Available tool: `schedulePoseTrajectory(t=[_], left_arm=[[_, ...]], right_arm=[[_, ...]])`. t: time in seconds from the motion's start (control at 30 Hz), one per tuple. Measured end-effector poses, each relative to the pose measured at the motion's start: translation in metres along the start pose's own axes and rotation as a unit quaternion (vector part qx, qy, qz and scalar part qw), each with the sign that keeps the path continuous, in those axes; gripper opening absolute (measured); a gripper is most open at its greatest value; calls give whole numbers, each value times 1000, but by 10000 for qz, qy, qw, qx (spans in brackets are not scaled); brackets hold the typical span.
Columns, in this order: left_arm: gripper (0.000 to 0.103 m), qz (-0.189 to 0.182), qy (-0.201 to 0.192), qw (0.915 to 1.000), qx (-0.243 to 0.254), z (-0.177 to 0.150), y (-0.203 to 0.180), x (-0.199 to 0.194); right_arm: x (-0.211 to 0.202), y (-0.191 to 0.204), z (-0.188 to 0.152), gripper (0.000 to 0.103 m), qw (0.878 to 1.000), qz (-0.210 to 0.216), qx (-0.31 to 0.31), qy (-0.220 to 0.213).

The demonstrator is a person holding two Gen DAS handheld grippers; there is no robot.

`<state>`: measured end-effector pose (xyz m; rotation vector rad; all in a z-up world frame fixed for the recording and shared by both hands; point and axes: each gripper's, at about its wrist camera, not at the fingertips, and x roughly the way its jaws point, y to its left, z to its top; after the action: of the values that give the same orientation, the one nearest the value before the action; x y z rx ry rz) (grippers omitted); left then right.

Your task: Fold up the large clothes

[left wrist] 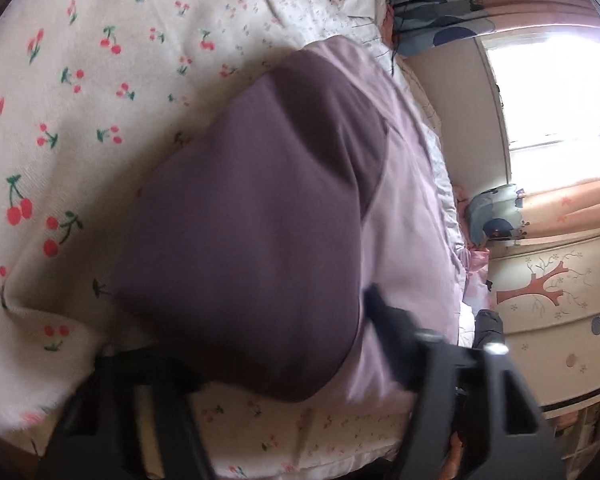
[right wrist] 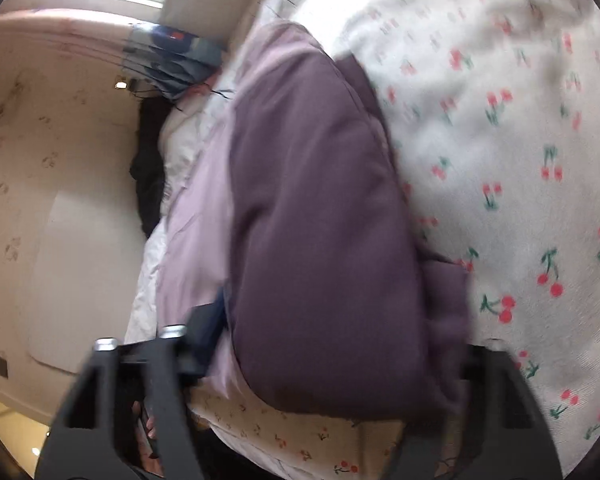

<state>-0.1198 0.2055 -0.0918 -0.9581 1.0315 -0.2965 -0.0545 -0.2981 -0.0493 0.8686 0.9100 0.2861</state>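
A folded dark purple garment [left wrist: 244, 240] lies on a lighter lilac piece [left wrist: 408, 216], on a bed with a white cherry-print cover [left wrist: 60, 128]. My left gripper [left wrist: 260, 364] straddles the garment's near edge; its fingers stand wide apart, the right finger [left wrist: 392, 328] beside the lilac cloth, the left one mostly under the purple fabric. In the right wrist view the same purple garment [right wrist: 324, 232] fills the gap of my right gripper [right wrist: 332, 356], whose fingers [right wrist: 204, 336] stand wide on either side of the bundle. The frames are blurred.
The bed edge runs along the bottom of both views. A cream dresser with a tree drawing [left wrist: 556, 300], peach curtains [left wrist: 568, 208] and a bright window [left wrist: 552, 92] stand to the right. A blue patterned pillow [right wrist: 180, 64] and a cream wall [right wrist: 60, 200] show in the right wrist view.
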Motion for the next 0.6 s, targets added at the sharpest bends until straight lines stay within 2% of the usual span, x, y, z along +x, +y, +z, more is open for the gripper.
schedulePoseTrajectory(t=[0.07, 0.2, 0.3, 0.37, 0.43, 0.5, 0.6], left_arm=[[38, -120, -24, 9998, 147, 3, -16, -11], [32, -459, -178, 9970, 601, -8, -53, -47], [31, -668, -195, 9939, 851, -23, -69, -74], [32, -742, -63, 9931, 900, -40, -61, -89], [37, -694, 119, 9934, 902, -54, -44, -91], [49, -503, 398, 9952, 741, -67, -18, -79], [63, -574, 435, 9966, 407, -72, 13, -67]], right_arm=[[-9, 18, -2, 36, 9992, -53, -376, -91], [-37, 59, -14, 32, 9958, 200, -853, -268], [-65, 66, -31, 32, 9945, 325, -946, -309], [-84, 51, -49, 32, 9954, 385, -825, -308], [-95, 28, -73, 32, 9971, 303, -658, -220], [-91, -3, -86, 32, 9992, 232, -312, -8], [-91, -25, -93, 32, 9987, 494, 89, -5]])
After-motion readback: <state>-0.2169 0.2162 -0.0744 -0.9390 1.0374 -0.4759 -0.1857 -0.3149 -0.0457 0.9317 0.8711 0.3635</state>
